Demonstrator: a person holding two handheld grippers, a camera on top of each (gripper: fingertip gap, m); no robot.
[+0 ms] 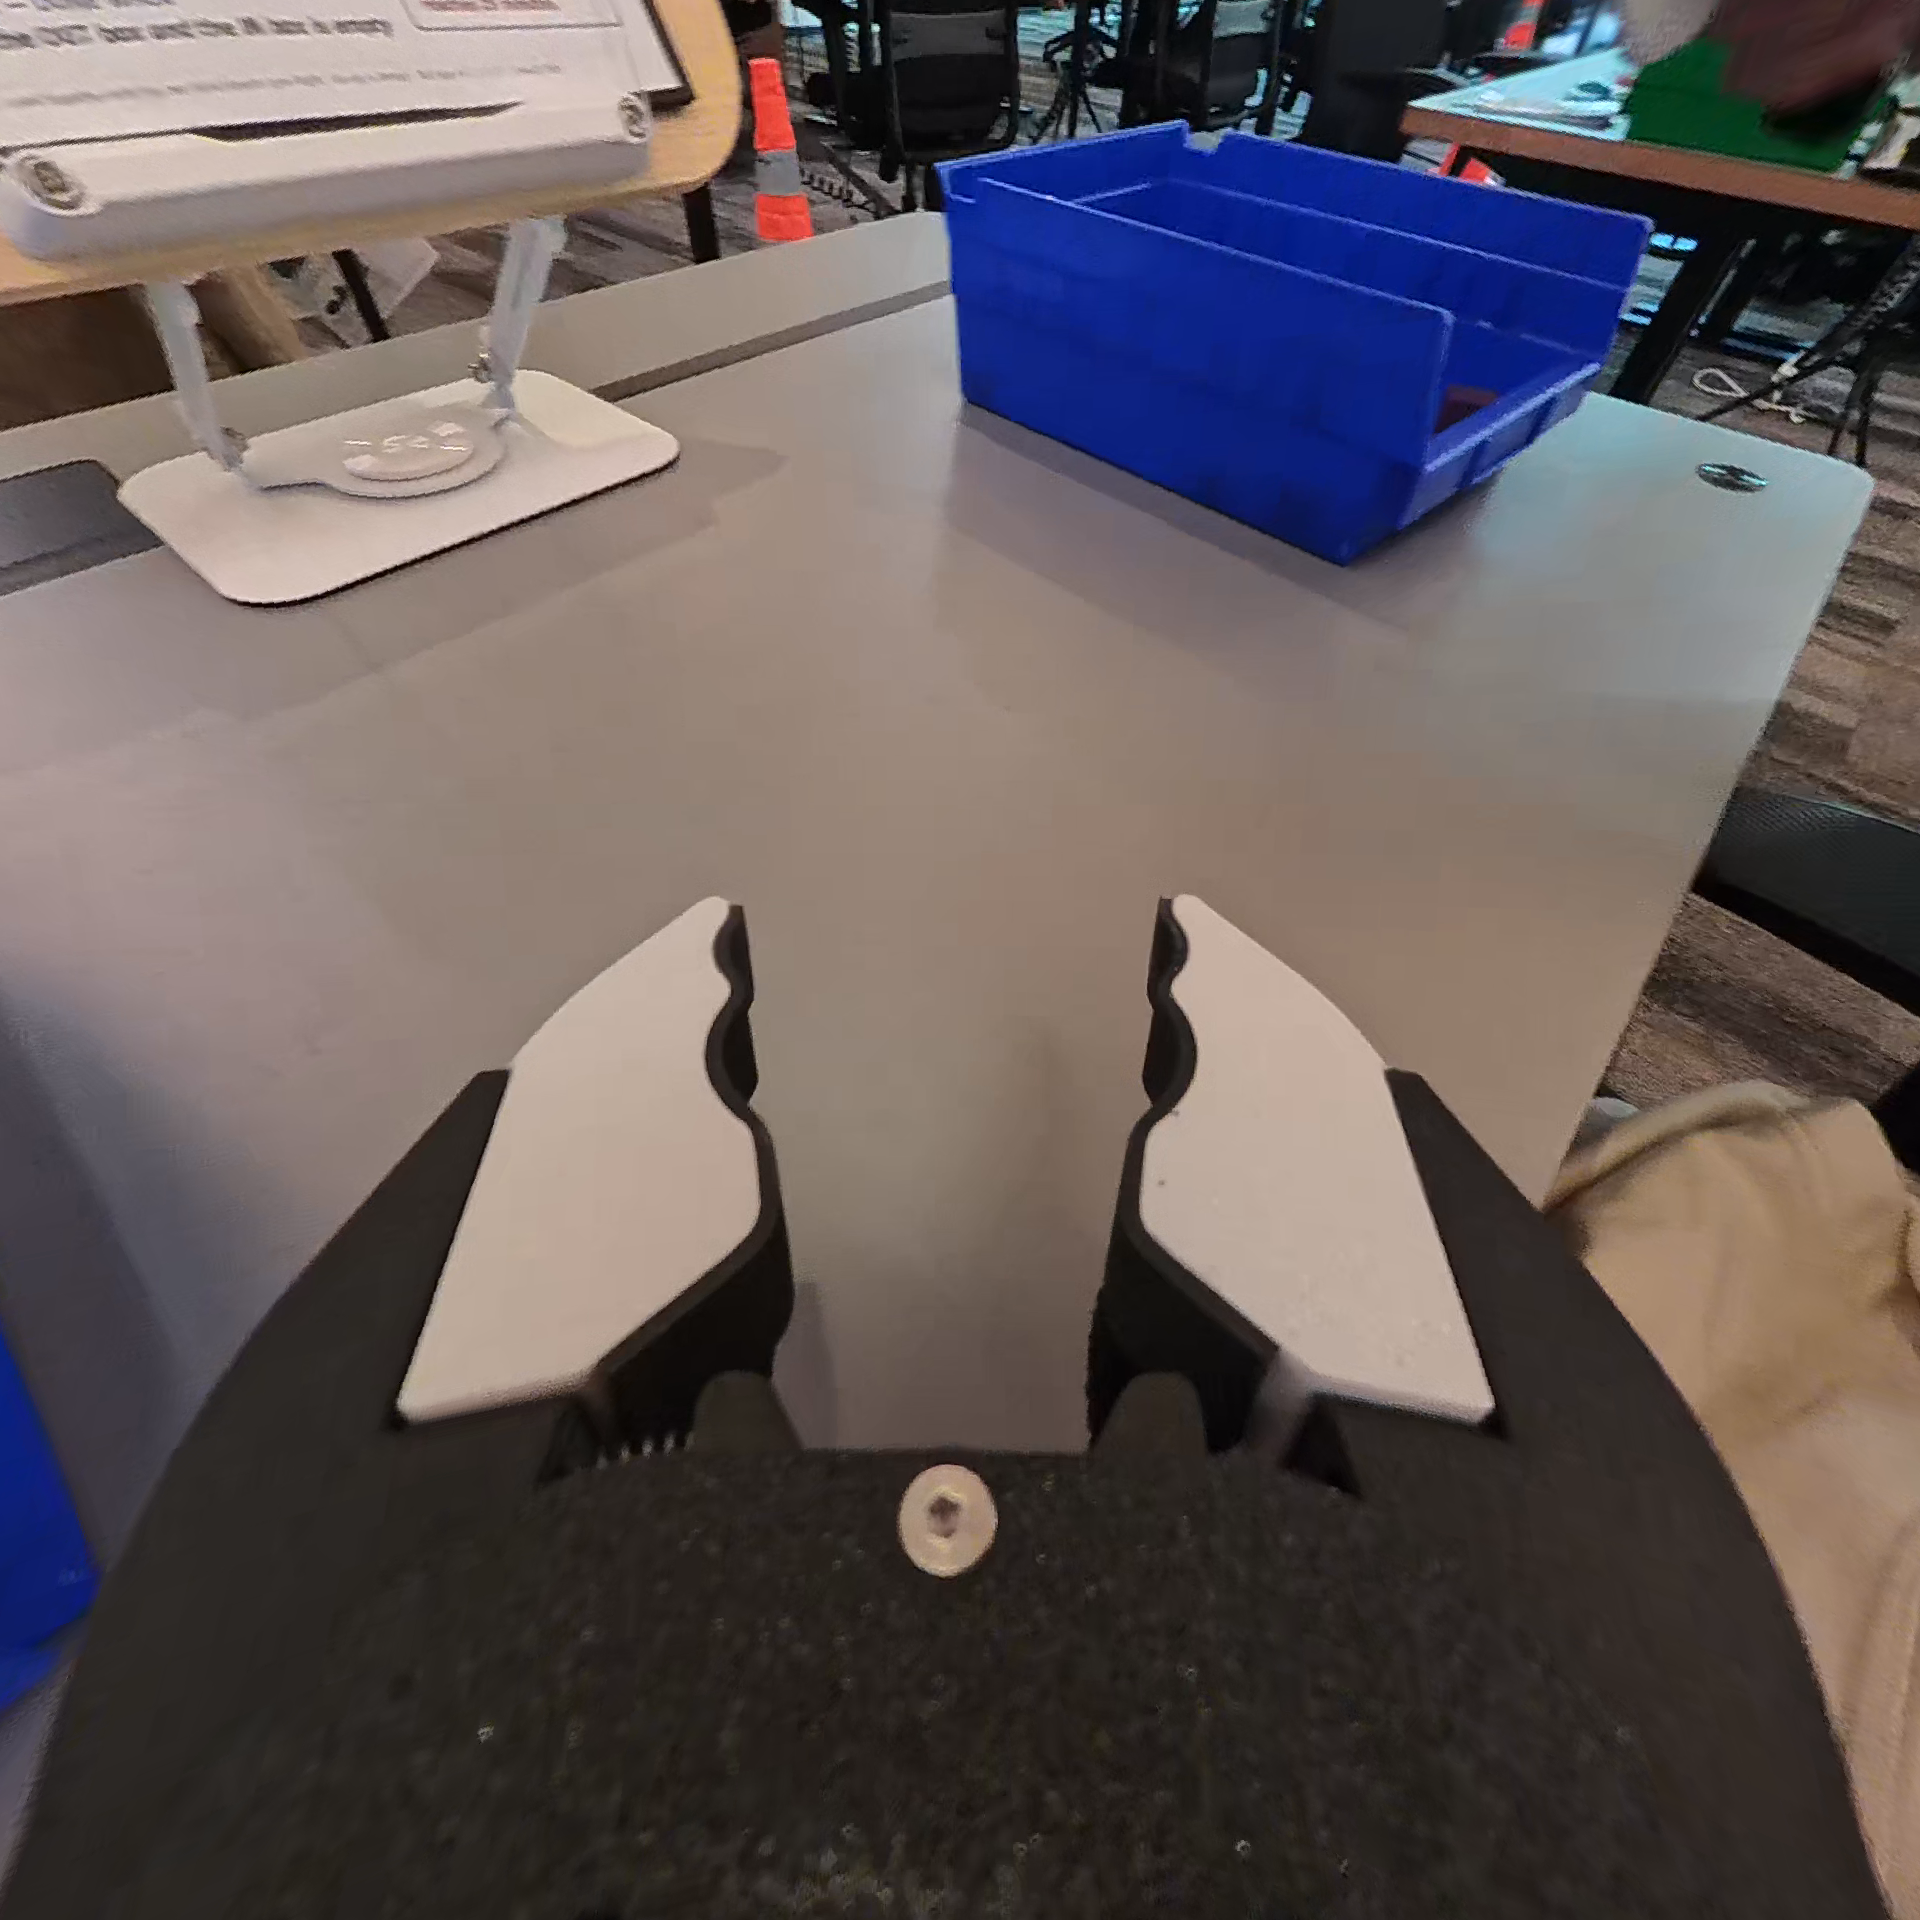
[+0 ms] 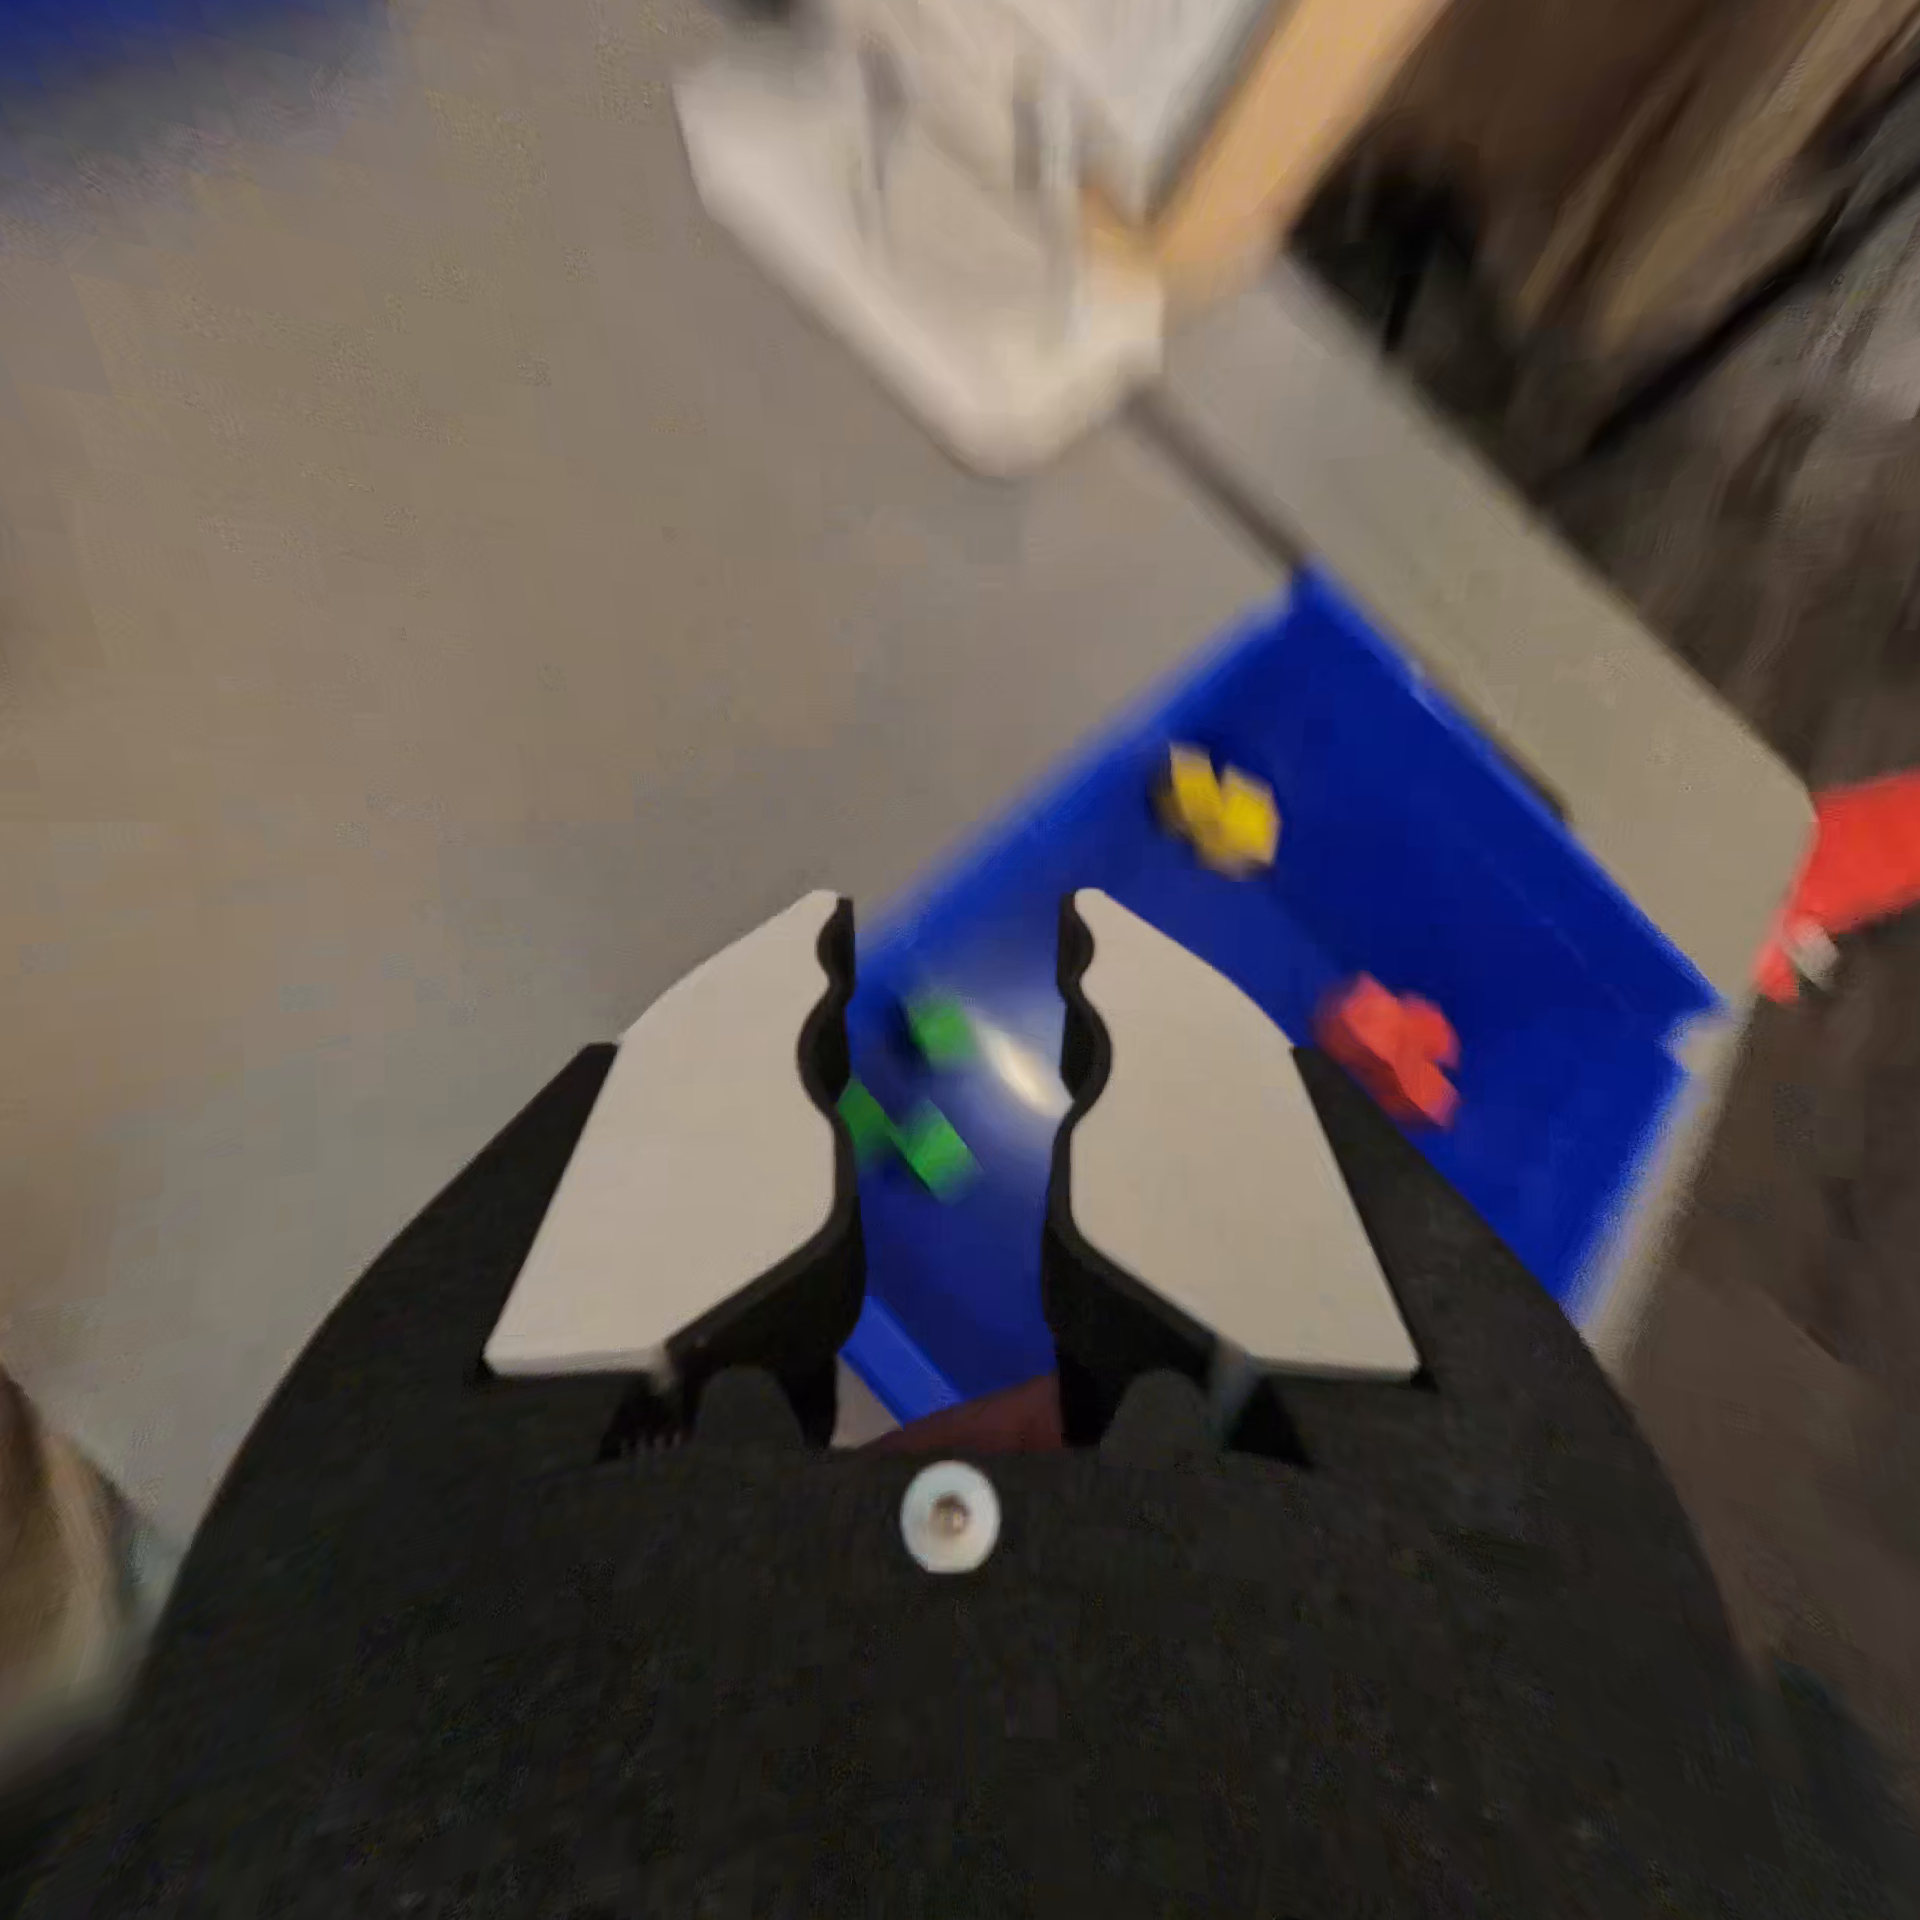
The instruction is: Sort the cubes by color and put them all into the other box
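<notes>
Cubes, green [image 2: 914, 1101], yellow [image 2: 1221, 810] and red [image 2: 1387, 1044], lie in the blue box [image 2: 1455, 935] beyond the right gripper [image 2: 956, 914], released and empty like the left gripper [image 1: 951, 914]; they look light, stiff, best pinched on flat opposite faces.

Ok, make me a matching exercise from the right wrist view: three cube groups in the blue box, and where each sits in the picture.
Things:
1. green cubes
2. yellow cubes
3. red cubes

Places in the blue box:
A. farthest up in the picture
B. right of the right hand-held gripper
C. between that gripper's fingers

Pairs: 1-C, 2-A, 3-B
</notes>
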